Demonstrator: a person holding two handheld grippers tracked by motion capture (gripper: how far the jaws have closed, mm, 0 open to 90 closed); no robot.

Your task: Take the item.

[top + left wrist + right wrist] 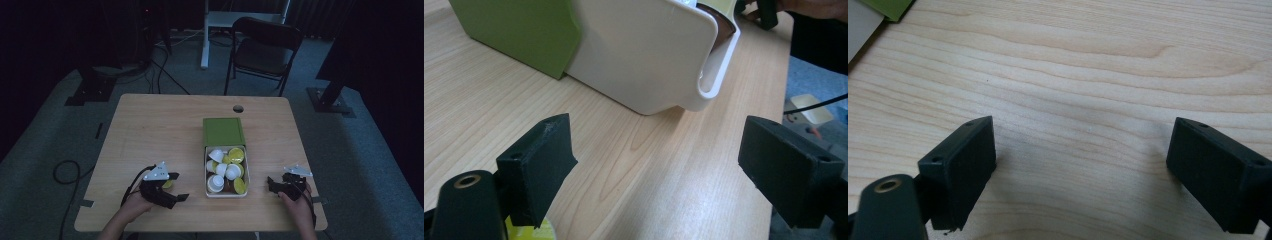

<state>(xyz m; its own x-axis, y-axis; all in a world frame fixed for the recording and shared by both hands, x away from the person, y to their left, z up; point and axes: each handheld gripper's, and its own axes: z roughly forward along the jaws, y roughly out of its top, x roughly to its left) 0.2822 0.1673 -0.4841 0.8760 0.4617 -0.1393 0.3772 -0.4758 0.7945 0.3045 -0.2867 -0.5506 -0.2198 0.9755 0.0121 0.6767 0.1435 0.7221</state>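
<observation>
Yellow-lidded coffee capsule (167, 184) sits on the counter (150, 130) left of the white tray (207, 185), just beside the left gripper (172, 186) (fingers wide, empty). Light, thin-walled, probably slippery: grip its sides gently. Right gripper (272, 184) gapes empty too.

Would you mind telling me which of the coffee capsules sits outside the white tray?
The yellow-green capsule on the table by the left claw; the other capsules are piled inside the white tray.
</observation>
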